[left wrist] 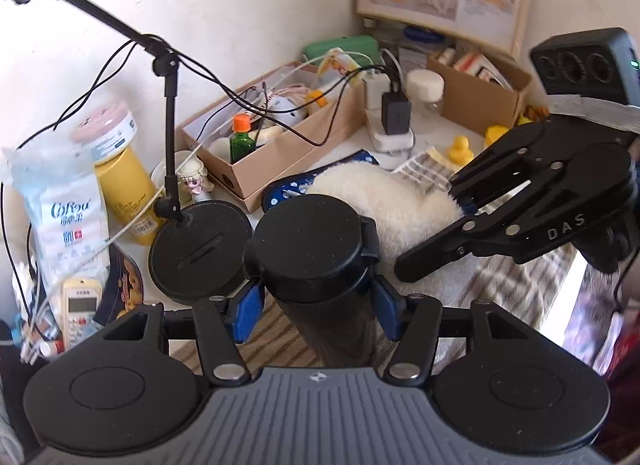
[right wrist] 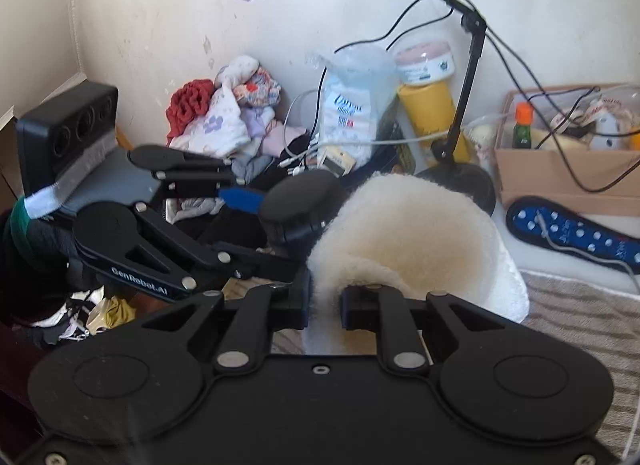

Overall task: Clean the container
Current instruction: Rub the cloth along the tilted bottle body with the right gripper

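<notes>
My left gripper is shut on a dark tumbler with a black flip lid, held upright just below the lid. The same container shows at centre left in the right wrist view, gripped by blue pads. My right gripper is shut on a fluffy cream cloth, which bulges up right beside the lid. In the left wrist view the cloth lies behind the container, with the right gripper reaching in from the right.
A black lamp base with its stand stands left of the container. Cardboard boxes of clutter, a yellow canister, a wipes pack, a blue polka-dot item and a clothes pile crowd the surface. Striped fabric lies below.
</notes>
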Tool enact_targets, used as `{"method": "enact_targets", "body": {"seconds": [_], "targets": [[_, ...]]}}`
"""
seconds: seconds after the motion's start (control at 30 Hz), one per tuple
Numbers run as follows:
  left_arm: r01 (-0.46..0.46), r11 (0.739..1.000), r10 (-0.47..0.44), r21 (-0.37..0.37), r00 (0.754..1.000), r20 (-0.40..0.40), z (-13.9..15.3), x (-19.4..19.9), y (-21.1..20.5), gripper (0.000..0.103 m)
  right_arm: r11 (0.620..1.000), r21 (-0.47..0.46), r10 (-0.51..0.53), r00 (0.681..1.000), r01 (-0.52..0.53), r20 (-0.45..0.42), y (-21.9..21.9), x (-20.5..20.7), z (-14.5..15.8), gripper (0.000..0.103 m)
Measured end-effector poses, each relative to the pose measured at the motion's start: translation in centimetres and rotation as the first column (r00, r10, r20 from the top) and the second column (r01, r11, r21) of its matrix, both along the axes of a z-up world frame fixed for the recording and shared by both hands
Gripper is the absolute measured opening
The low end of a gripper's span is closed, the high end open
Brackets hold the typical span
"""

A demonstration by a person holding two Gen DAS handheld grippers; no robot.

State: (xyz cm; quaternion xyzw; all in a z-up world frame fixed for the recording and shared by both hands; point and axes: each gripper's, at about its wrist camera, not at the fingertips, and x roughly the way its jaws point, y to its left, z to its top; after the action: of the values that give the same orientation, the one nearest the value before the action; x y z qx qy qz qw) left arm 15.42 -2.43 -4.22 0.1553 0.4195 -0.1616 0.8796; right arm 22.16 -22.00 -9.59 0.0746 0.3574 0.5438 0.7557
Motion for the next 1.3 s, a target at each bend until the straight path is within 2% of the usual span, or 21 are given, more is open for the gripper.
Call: {"method": "enact_targets", "body": {"seconds": [0.13,0.3,0.47,0.53,0.63,0.7,0.8,0.97,1.3], "targets": [[0.040,0.999,-0.039,0.026,0.999,-0.008,-0.1,-0.2,0.2,0.056,1.000,-0.009,0.029,0.999,-0.030,-0.032,0.4,0.1,-1.3,0.014],[0.065,0.996,-0.063,0.054,0.997,-0.042,-0.9,-0.5,0.3,0.049,0.995,-0.069,0.066,0.997,-0.068,-0.035,1.6,-0.3,-2.7,0.014],[0.053,0.998,-0.051,0.040,0.997,-0.051,-1.2,-0.4,0.7,0.048,0.989,-0.127,0.067,0.996,-0.074,-0.054,2.5,-0.3,-4.5,0.014],[0.055,0.998,-0.053,0.037,0.997,-0.055,-1.1,-0.3,0.6,0.048,0.990,-0.123,0.054,0.996,-0.063,-0.071,2.4,-0.3,-4.9,0.014],[0.067,0.997,-0.065,0.048,0.997,-0.049,-0.9,-0.3,0.3,0.054,0.992,-0.119,0.043,0.996,-0.052,-0.079,2.1,-0.5,-5.0,0.014],[0.084,0.995,-0.082,0.049,0.995,-0.049,-0.8,-0.3,0.0,0.066,0.992,-0.119,0.040,0.996,-0.049,-0.079,1.9,-0.7,-4.9,0.014],[0.089,0.995,-0.088,0.047,0.996,-0.031,-0.5,-0.5,-0.2,0.074,0.991,-0.126,0.040,0.997,-0.049,-0.072,2.0,-0.8,-4.7,0.014],[0.071,0.997,-0.070,0.044,0.997,-0.020,-0.3,-0.4,-0.1,0.074,0.990,-0.132,0.039,0.998,-0.046,-0.058,2.0,-0.9,-4.5,0.014],[-0.035,0.999,0.036,-0.025,0.999,0.005,0.4,-0.2,0.3,0.075,0.994,-0.107,0.014,1.000,-0.015,-0.005,1.0,-1.1,-2.7,0.014]]}}
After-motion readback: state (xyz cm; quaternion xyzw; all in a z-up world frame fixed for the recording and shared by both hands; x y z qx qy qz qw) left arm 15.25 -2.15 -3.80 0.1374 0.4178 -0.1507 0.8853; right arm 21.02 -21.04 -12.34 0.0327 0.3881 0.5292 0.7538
